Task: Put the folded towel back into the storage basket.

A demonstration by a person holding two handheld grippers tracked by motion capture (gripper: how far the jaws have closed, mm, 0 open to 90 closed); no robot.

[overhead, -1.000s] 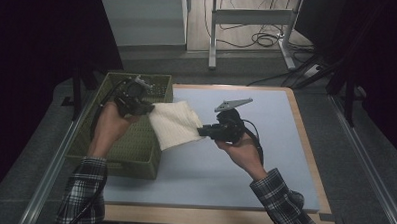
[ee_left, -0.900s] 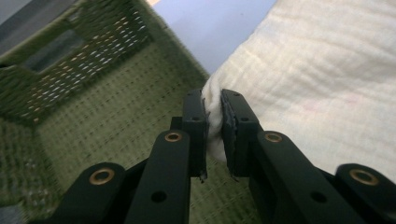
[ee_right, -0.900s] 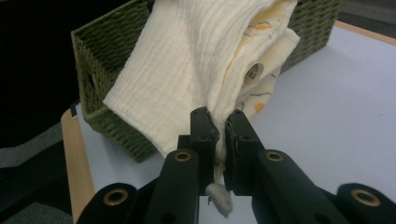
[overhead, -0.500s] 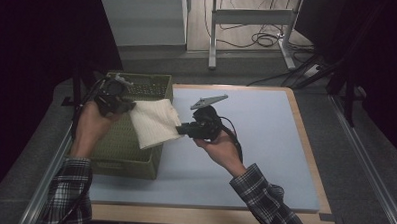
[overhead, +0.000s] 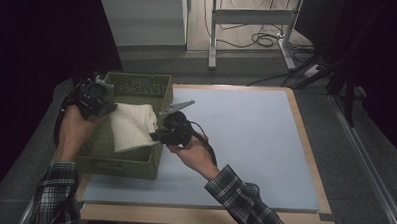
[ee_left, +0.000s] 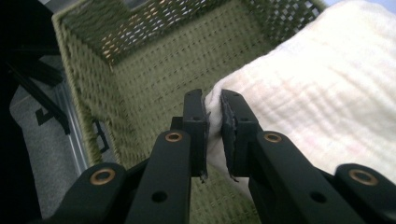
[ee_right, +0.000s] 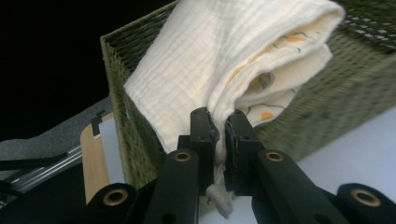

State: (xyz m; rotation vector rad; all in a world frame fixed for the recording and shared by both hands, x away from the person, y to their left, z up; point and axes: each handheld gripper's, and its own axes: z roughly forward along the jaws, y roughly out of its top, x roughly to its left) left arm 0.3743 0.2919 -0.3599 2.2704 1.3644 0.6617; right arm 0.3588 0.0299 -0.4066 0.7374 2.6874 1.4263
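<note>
Cloth [overhead: 132, 125]: folded, soft, light, limp; sags over basket [overhead: 134, 166] at bench's left edge. Left gripper [ee_left: 213, 122] and right gripper [ee_right: 218, 135] jaws pinch opposite edges; grip at folds.

both grippers, left [overhead: 108, 109] and right [overhead: 155, 134], have carried the cloth [overhead: 132, 125] leftward off the blue surface [overhead: 255, 139]; it now hangs over the basket [overhead: 134, 166] instead of beside it.

From above, my cloth [overhead: 131, 125] hides most of the basket [overhead: 137, 85] floor, and my left claw [overhead: 106, 109] tips are too dark to make out.
</note>
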